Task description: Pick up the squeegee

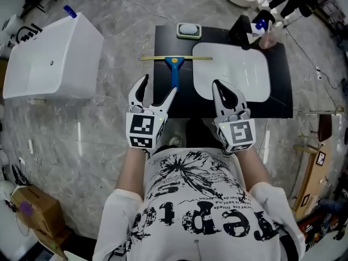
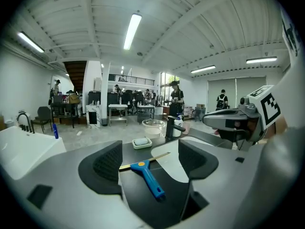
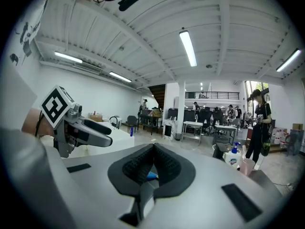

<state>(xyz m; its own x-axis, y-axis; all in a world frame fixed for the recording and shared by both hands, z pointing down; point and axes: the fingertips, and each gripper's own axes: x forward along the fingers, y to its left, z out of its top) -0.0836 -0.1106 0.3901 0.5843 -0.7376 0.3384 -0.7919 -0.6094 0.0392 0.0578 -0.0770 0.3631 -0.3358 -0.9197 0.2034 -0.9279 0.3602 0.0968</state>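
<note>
your left gripper (image 1: 159, 90) hovers with jaws spread and empty, near the handle end of the blue squeegee (image 1: 174, 69) lying flat on the black counter (image 1: 163, 37); your right gripper (image 1: 219, 87) has its jaws pressed together.

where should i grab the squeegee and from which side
Grip the squeegee by its blue handle, probably coming from the near side with the left gripper, whose jaws are open. The handle is straight, narrow and points toward the person; the blade is thin, wide and lies flat on the black counter.
</note>
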